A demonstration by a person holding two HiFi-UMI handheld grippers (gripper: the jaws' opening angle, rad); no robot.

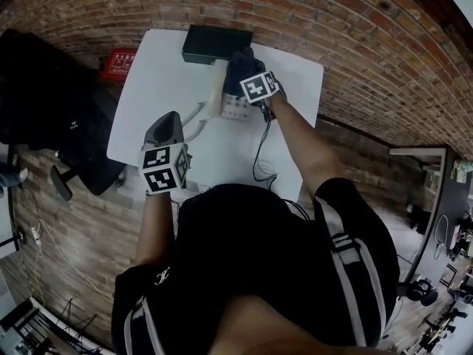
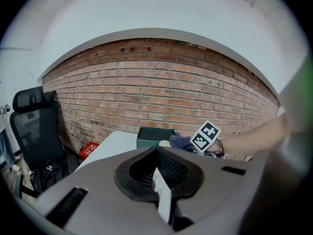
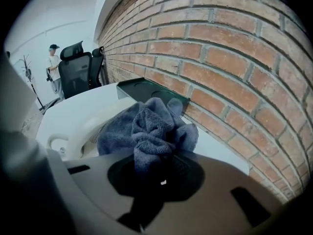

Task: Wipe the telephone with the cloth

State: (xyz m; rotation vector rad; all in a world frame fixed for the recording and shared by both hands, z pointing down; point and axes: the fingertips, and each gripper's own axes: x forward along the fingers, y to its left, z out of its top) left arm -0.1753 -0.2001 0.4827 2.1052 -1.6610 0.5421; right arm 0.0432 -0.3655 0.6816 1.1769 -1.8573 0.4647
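Brick wall (image 1: 355,58) behind a white tabletop (image 1: 155,87), black office chair (image 2: 34,126) off to the left. Dark flat box (image 1: 216,44) sits at the tabletop's far edge against the wall. White telephone (image 1: 233,108) sits on the tabletop just in front of the box, handset on its left side. Right gripper (image 3: 152,159) is clenched on a bunched blue-grey cloth (image 3: 146,126); the cloth sits over the telephone's far end, close to the box. Left gripper (image 2: 157,155) is well short of the telephone, raised and pointed at the wall, jaws together, nothing seen in them.
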